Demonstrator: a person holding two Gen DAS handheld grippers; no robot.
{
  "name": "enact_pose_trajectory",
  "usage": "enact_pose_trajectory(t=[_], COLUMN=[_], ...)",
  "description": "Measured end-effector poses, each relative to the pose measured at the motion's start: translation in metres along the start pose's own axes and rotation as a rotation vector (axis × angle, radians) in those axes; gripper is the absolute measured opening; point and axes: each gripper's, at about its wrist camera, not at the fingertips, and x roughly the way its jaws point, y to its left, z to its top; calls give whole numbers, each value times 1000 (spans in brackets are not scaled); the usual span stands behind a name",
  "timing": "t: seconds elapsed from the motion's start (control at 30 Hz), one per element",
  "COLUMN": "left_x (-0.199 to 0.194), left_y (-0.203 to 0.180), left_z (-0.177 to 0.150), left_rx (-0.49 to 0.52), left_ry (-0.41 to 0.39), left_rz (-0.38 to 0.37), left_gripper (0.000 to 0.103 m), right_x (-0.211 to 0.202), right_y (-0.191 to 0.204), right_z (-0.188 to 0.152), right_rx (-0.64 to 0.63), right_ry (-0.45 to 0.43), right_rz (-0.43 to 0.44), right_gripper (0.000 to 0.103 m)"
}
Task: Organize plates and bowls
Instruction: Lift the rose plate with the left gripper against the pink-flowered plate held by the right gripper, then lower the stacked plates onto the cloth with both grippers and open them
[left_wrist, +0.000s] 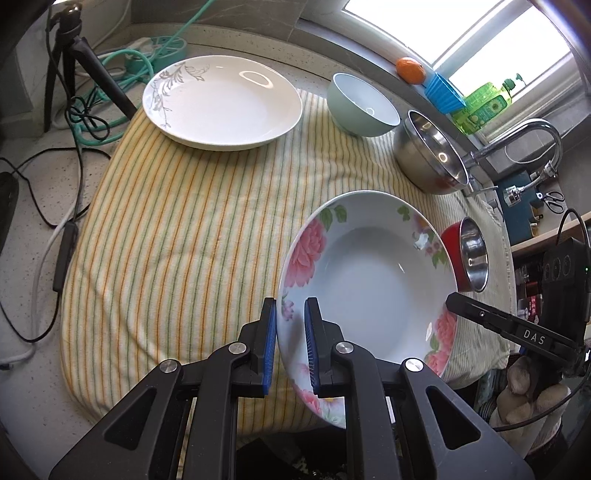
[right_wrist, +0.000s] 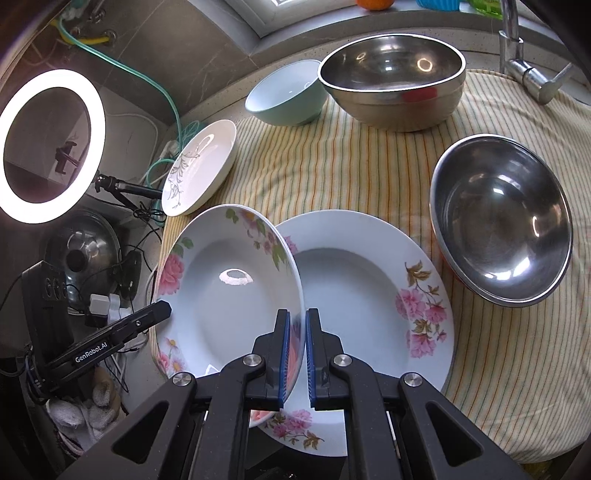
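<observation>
Item: rose plate (right_wrist: 225, 291), carried tilted above the striped towel (left_wrist: 177, 236), one rim in each gripper.

Left gripper (left_wrist: 290, 343): clamped on the plate's near-left rim, blue pads on either face.

Right gripper (right_wrist: 297, 354): clamped on the opposite rim, likewise.

Step in hand (a judgement): stacking plates; this one is in transit, not yet set down.

Holdings, left to right in the right wrist view: white plate with grey leaf print (right_wrist: 201, 173) at the towel's far-left edge; second floral plate (right_wrist: 373, 295) lying flat directly beneath the held one; small steel bowl (right_wrist: 502, 221); behind, green bowl (right_wrist: 284, 94) and large steel bowl (right_wrist: 391, 79).

Next move calls for levelling the plate, centring it over the floral plate and lowering both rims together.

Room: open towel at centre; the steel bowl crowds the right, cables and towel edge the left.
</observation>
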Motion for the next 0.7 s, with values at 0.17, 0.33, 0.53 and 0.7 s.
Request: enact_pose_trajectory(t=[0.17, 0.33, 0.53, 0.7], left_x=[11, 22, 33, 41], left_y=[-15, -28, -43, -48], left_z=[-1, -3, -4, -5], left_rx=[34, 57, 102, 117], left_ry=[28, 53, 82, 100], left_rz=[-9, -16, -16, -14], left_gripper=[13, 13, 13, 13], right_x=[-6, -9, -14, -16], right_y=[-16, -34, -50, -61], right_z=[-8, -16, -23, -26], right_rx=[36, 76, 108, 127], right_ry=[-8, -7, -10, -12], right_rz=[-17, -33, -46, -56], right_gripper=[8, 8, 8, 8])
